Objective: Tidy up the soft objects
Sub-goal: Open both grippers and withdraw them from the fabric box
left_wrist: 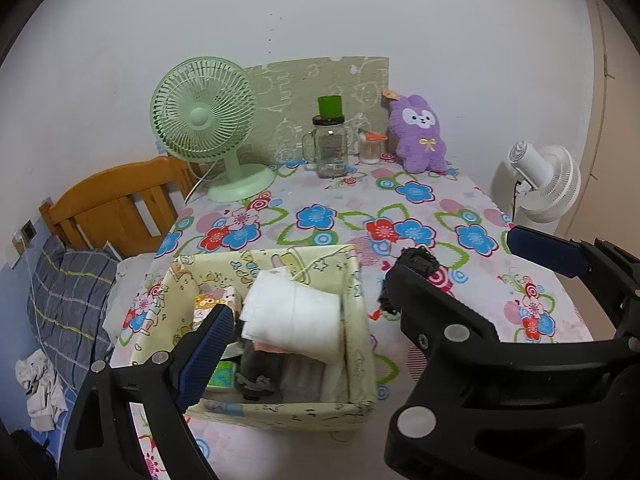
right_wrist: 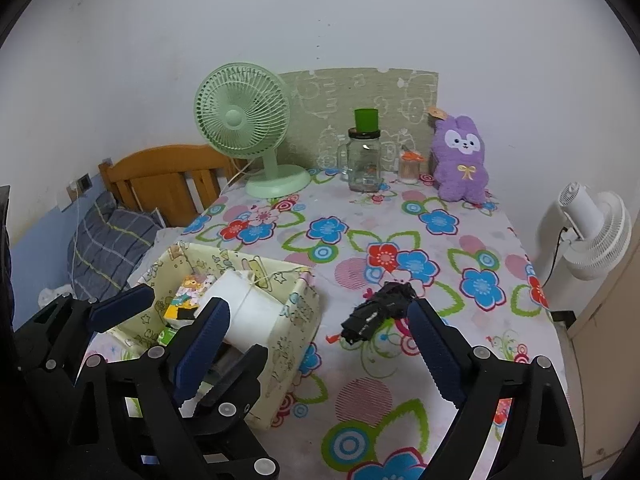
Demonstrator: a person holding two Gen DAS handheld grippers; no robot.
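Note:
A pale yellow fabric basket [left_wrist: 358, 320] [right_wrist: 296, 320] stands on the floral table near its front left. A rolled white cloth [left_wrist: 296, 316] [right_wrist: 252, 320] lies on top of other folded soft items inside it. A crumpled black cloth [right_wrist: 378, 310] [left_wrist: 418, 260] lies on the table right of the basket. My left gripper [left_wrist: 368, 276] is open over the basket, and its fingers [right_wrist: 120, 308] also show in the right wrist view. My right gripper [right_wrist: 320, 348] is open and empty, just in front of the black cloth.
A green desk fan [right_wrist: 244, 120], a glass jar with a green cup on it [right_wrist: 364, 156], a small container [right_wrist: 409, 168] and a purple plush rabbit [right_wrist: 460, 160] stand along the table's back edge. A bed with a plaid pillow [right_wrist: 112, 240] is left; a white fan [right_wrist: 596, 232] right.

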